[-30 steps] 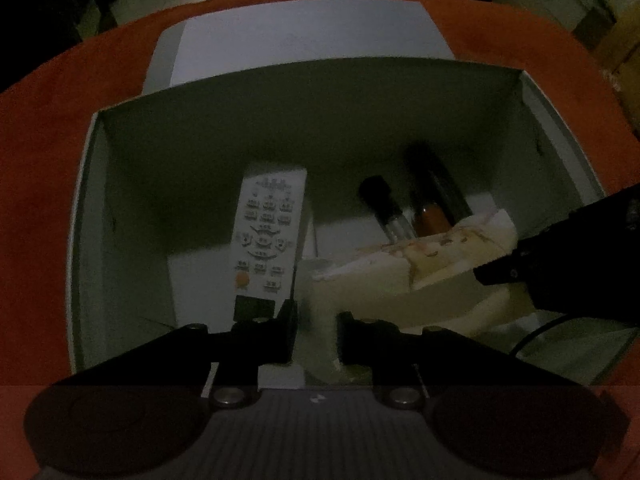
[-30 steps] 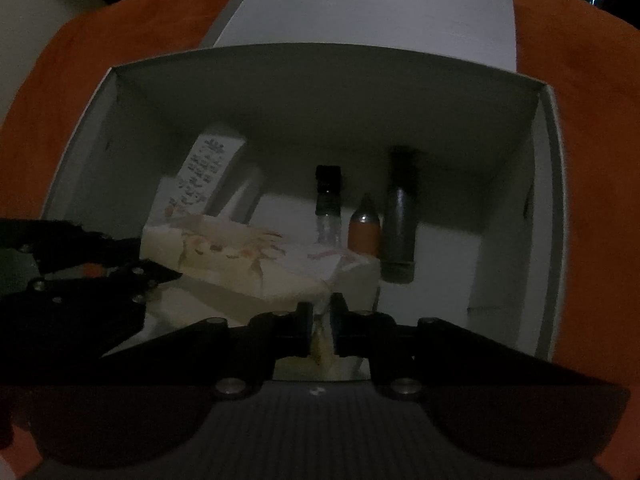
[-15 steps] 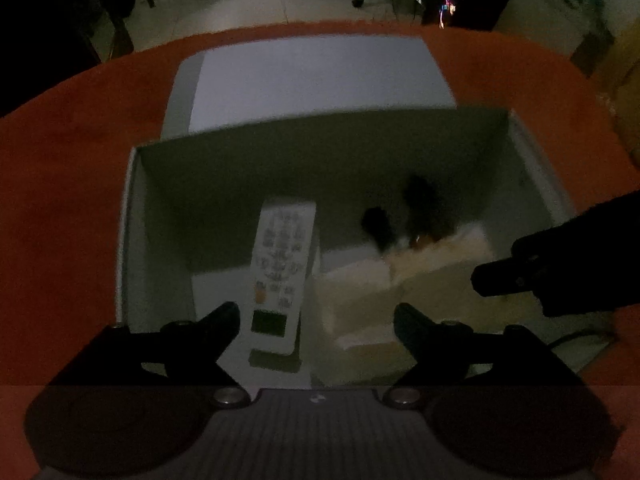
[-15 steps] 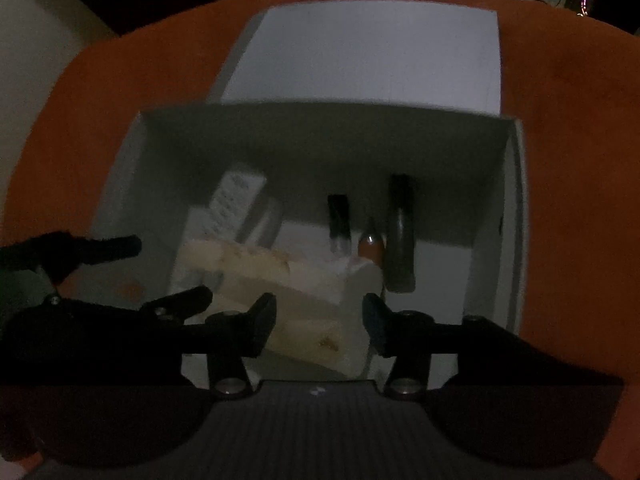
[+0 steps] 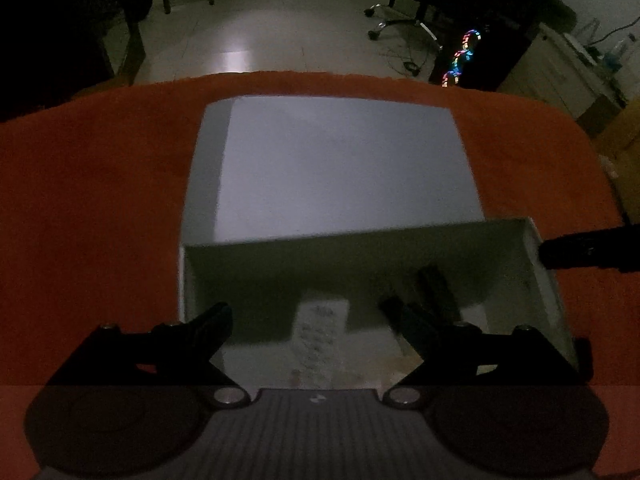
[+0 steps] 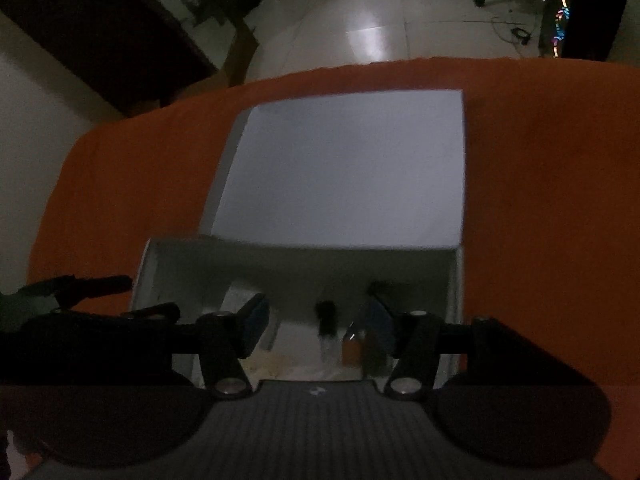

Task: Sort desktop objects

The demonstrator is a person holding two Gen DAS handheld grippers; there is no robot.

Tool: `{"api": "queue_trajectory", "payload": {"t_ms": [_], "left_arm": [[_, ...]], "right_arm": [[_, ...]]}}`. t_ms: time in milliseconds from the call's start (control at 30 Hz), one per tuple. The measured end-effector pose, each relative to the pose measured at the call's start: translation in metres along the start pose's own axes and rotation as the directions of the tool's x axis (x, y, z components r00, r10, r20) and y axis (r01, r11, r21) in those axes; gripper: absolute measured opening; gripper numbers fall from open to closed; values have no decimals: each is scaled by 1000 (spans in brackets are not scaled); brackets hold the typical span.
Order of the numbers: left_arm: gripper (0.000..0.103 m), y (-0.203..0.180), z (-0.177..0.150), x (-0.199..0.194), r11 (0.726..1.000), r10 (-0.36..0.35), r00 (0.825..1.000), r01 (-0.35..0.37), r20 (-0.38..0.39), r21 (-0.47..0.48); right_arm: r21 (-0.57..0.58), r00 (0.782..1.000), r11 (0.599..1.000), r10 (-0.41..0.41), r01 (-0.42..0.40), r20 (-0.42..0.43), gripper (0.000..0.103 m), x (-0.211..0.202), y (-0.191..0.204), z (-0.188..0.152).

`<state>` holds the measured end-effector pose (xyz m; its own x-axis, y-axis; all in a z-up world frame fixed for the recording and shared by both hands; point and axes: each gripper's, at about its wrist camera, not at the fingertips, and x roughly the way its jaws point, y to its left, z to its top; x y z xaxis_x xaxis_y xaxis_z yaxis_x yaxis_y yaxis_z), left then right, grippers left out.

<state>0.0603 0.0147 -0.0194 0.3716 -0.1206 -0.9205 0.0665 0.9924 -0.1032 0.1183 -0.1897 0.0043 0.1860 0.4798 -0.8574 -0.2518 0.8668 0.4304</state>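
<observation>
Both grippers, left and right, have just opened and lifted away, jaws released and empty. The pale packet they held a second ago now lies in the box beside the remote; that item looks sorted. Beyond lies the lid.

Your left wrist camera looks steeply down along its own jaws, close above the near left part of the open box on the orange worktop. Your right wrist camera does likewise from the box's near right. Both views share the box, its flat lid beyond and the dim floor behind.
</observation>
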Motion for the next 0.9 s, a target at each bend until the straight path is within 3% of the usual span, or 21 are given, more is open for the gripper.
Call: {"api": "queue_trajectory", "payload": {"t_ms": [100, 167, 233, 267, 433, 533, 733, 900], "left_arm": [[93, 14, 19, 8, 1000, -28, 999, 28, -31, -12], [97, 24, 30, 15, 1000, -9, 1000, 8, -27, -25], [99, 33, 42, 22, 1000, -5, 1000, 4, -28, -26], [99, 37, 48, 27, 1000, -5, 1000, 4, -31, -29], [103, 62, 75, 55, 999, -22, 999, 19, -46, -48], [103, 71, 88, 75, 998, -70, 996, 69, -62, -10], [103, 86, 104, 114, 999, -32, 996, 34, -81, 25], [103, 106, 118, 147, 998, -61, 993, 61, -100, 1]], "right_arm": [[18, 1000, 1000, -4, 4, 8, 64, 1, -14, 20], [29, 1000, 999, -17, 16, 20, 69, 3, -22, 32], [35, 1000, 999, -15, 14, 18, 82, 7, -32, 44], [43, 1000, 999, -16, 15, 18, 84, 10, -37, 51], [84, 999, 996, -40, 38, 18, 87, 30, -60, 77], [75, 998, 995, -60, 60, 8, 88, 50, -71, 91], [62, 995, 993, -96, 98, -35, 88, 90, -88, 101], [49, 994, 994, -97, 100, -57, 88, 118, -99, 110]]}}
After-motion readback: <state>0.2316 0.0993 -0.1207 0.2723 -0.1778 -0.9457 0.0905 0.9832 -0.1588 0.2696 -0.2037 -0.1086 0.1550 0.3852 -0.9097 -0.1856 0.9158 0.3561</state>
